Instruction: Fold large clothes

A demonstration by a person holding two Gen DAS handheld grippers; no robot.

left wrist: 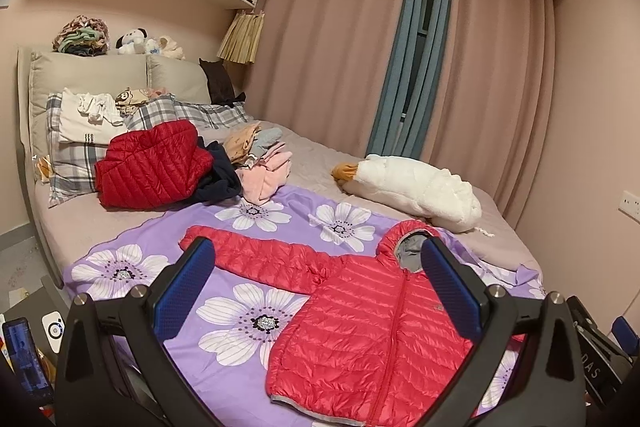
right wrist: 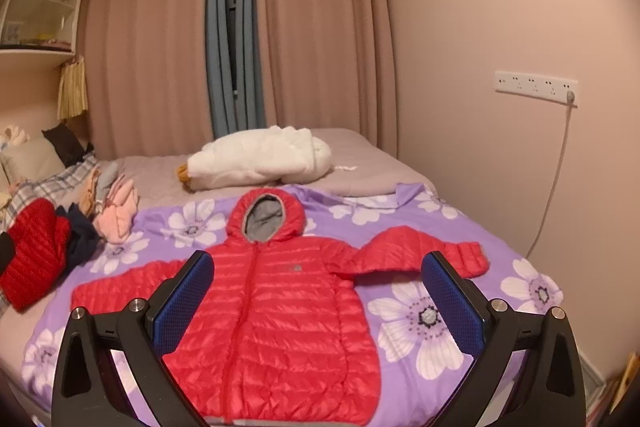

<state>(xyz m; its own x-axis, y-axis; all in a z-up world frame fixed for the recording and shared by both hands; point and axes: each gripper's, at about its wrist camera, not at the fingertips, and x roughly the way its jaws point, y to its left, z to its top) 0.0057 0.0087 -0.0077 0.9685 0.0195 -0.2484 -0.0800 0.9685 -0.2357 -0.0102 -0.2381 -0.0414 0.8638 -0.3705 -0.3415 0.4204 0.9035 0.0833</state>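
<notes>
Both tongs (left wrist: 316, 281) (right wrist: 316, 283) above spread jacket (right wrist: 280, 315)

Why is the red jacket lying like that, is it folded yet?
Not yet. The jacket lies spread flat, zipped, hood up top, both sleeves out.

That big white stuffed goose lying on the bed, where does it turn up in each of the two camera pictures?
Left wrist view: the white goose lies right of centre, beyond the red hooded jacket, beak pointing left.
Right wrist view: the white goose lies near the centre, just behind the jacket's hood.
Shared landmark: the blue curtain strip rises behind it in both.
</notes>
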